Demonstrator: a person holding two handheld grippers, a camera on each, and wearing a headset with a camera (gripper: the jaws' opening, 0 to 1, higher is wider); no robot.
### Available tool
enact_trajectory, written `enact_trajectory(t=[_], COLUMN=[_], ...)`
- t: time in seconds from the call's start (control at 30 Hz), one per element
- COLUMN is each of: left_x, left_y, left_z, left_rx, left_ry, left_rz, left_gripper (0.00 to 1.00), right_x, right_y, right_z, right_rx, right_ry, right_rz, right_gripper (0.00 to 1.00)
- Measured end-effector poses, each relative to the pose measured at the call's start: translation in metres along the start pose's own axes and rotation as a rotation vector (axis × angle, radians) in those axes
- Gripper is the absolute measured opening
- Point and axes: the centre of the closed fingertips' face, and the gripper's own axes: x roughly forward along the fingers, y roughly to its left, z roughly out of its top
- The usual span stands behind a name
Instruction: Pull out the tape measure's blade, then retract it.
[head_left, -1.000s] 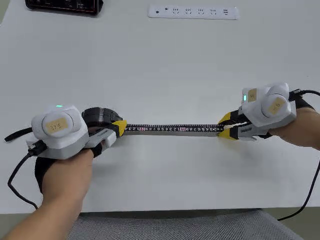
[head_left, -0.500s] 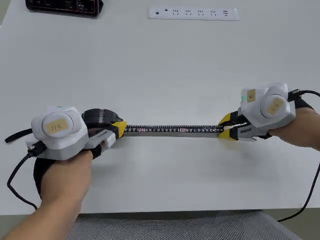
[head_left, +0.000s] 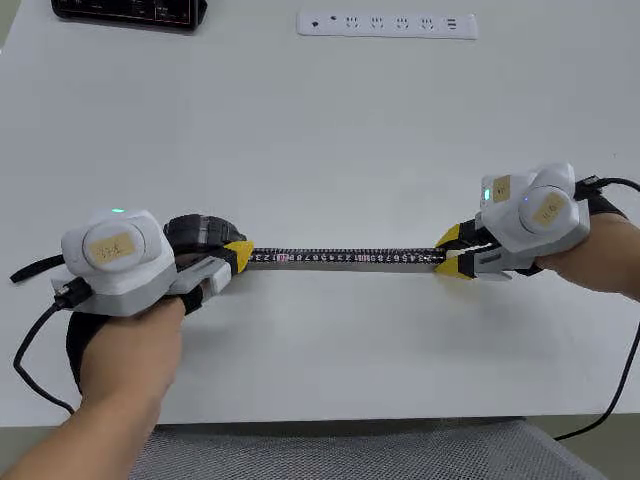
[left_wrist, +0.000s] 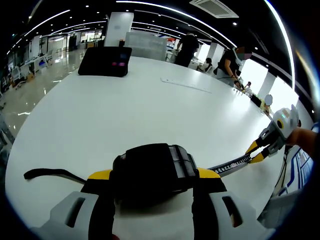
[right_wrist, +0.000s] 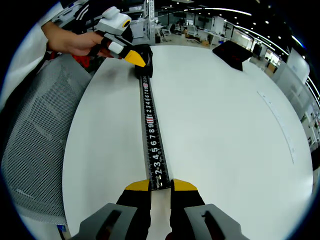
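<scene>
White table (head_left: 330, 130), open office (right_wrist: 200, 15) beyond — left gripper (head_left: 225, 262) clamps tape measure (head_left: 198, 233), right gripper (head_left: 455, 258) pinches blade (head_left: 350, 257).

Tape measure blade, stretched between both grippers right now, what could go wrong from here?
1. The right gripper pinches only the very tip of the blade. If it slips, the blade may snap back toward the case.
2. The left gripper holds the case by its sides, so a hard pull might twist it loose.
</scene>
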Motion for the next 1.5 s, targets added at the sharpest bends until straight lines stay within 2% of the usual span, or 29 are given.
enact_trajectory(t=[0.23, 1.5], left_x=[-0.001, -0.003], left_y=[0.0, 0.0], left_z=[0.0, -0.002], left_rx=[-0.002, -0.024], left_ry=[0.0, -0.008], left_rz=[-0.003, -0.02], left_gripper=[0.58, 0.58], right_x=[0.005, 0.021], right_y=[0.0, 0.006], right_z=[0.009, 0.036], right_rx=[-0.001, -0.019], right_ry=[-0.015, -0.053], right_rz=[0.007, 0.032], right_gripper=[0.1, 0.1])
